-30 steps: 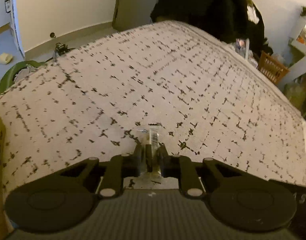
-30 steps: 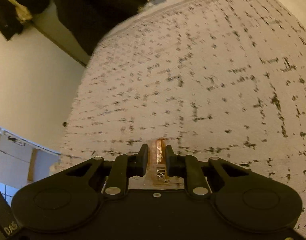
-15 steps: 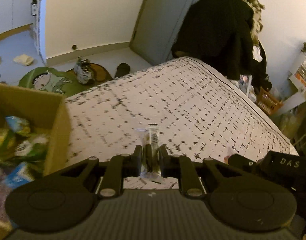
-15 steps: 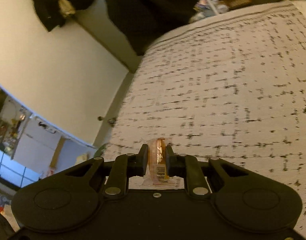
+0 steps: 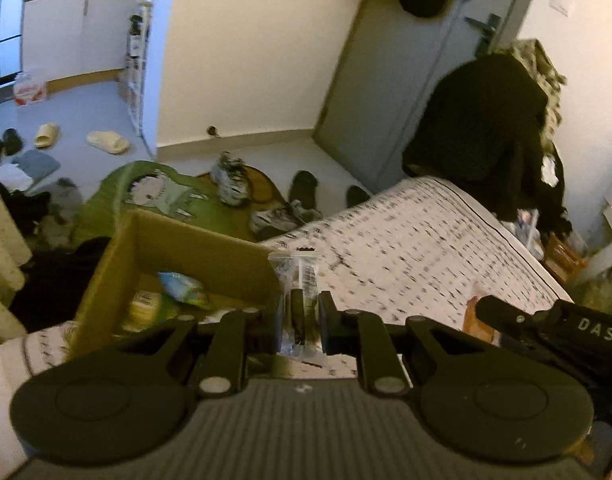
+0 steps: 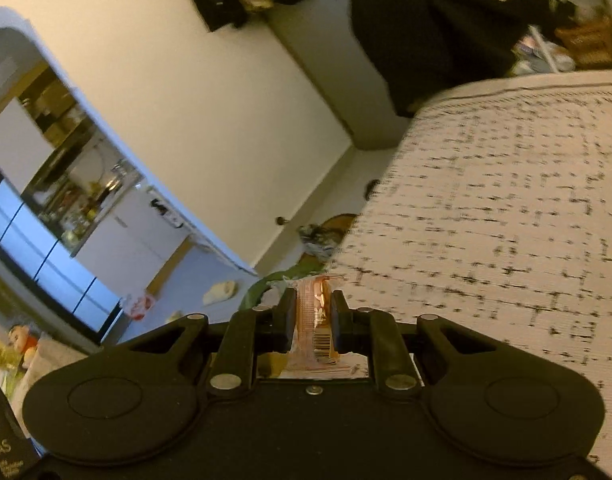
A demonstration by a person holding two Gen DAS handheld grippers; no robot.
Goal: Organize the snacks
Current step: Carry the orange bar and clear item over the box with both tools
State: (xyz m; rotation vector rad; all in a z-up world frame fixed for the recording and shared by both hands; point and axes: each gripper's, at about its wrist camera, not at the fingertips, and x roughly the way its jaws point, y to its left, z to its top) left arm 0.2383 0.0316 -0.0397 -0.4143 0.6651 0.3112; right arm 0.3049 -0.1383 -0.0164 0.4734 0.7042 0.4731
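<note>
Both claws loaded, box in view on my left

Left claw [image 5: 300, 320]: clenched on a clear snack packet [image 5: 296, 280] with a dark strip inside. The packet stands upright between the pads, its crimped top edge poking above the fingertips. From this camera the packet sits over the near corner of the cardboard box [image 5: 210, 258].

The box is open at the top and rests on the bed [image 5: 425, 240], at the left of my left view. Inside I can pick out a blue-and-white snack bag [image 5: 182, 286] and a yellowish packet [image 5: 142, 306] beside it; the rest of the contents are too blurred to tell.

Right claw [image 6: 313, 320]: clenched on an orange snack packet [image 6: 311, 316], barcode facing the camera, held upright between the pads. Below and to the right of it the bed cover [image 6: 505, 220] fills the view, white with a black dashed grid. The right claw's body also shows at the right edge of my left view, low over the bed.

Surroundings from the left view: a green floor mat [image 5: 162, 196] with a cartoon figure beyond the box, shoes [image 5: 230, 178] scattered on it, pale slippers [image 5: 108, 142] farther off, a grey door [image 5: 389, 92] and a dark coat [image 5: 485, 128] hanging at the bed's far end
</note>
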